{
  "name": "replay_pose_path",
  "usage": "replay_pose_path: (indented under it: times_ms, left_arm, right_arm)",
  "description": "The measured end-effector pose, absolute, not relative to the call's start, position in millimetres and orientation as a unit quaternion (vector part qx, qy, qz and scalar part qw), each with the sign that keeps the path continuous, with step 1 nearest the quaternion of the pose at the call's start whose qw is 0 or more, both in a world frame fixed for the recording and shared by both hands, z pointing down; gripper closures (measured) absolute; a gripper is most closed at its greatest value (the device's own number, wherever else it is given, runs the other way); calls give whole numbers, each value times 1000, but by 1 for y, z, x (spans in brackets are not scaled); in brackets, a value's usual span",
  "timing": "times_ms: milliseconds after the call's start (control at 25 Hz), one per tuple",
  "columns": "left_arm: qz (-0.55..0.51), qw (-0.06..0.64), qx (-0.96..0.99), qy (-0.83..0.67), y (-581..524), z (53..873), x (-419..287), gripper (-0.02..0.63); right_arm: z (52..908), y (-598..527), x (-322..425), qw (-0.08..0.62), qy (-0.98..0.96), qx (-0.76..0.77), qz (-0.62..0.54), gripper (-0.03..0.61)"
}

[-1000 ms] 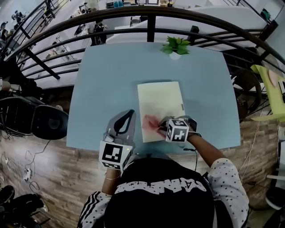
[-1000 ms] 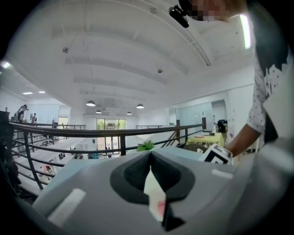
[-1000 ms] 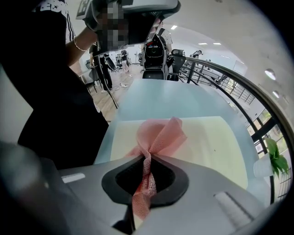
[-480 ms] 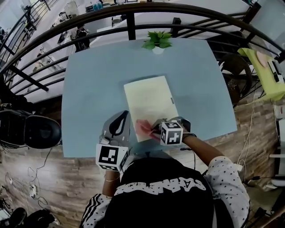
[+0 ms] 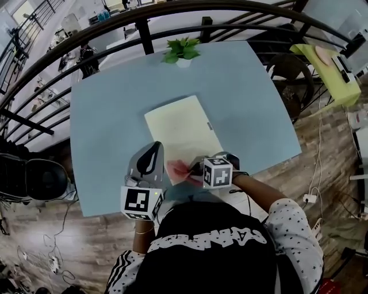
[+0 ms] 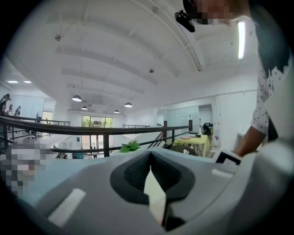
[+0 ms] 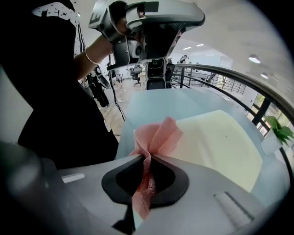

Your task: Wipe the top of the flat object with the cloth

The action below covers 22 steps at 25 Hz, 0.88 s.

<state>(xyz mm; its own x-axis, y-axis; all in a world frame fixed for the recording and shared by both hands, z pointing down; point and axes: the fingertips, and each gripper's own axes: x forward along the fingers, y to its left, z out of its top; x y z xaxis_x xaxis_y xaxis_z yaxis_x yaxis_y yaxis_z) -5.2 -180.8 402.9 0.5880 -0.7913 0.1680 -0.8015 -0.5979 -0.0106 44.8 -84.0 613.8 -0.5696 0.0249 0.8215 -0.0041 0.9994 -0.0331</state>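
A pale yellow flat board (image 5: 181,132) lies in the middle of the light blue table (image 5: 103,115). My right gripper (image 5: 193,168) is shut on a pink cloth (image 5: 178,168), which rests on the board's near edge. In the right gripper view the cloth (image 7: 158,135) bunches out of the shut jaws over the board (image 7: 220,142). My left gripper (image 5: 147,162) sits on the table just left of the board's near corner, jaws shut with nothing in them. It shows again in the left gripper view (image 6: 151,160) and high in the right gripper view (image 7: 151,23).
A small potted plant (image 5: 181,51) stands at the table's far edge. A dark railing (image 5: 172,11) curves behind the table. A black chair (image 5: 34,178) is at the left, a yellow-green table (image 5: 330,63) at the far right.
The head view has swung, so the table sits more tilted in the picture. The right gripper and cloth stay at the board's near edge, a little further left. The left gripper keeps its place.
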Motion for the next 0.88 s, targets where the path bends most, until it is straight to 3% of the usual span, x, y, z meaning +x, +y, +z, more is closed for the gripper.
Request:
replay_pose_path:
  times_ms: [440,880]
  left_arm:
    - [93,40,886,-453,-184,409,-6,614]
    - [75,18,843,-532,-177,392,-63,614]
  right_arm:
    - [570,-171,79,364,-919,150,20,560]
    - [559,-284,113,351,-894,277,26,560]
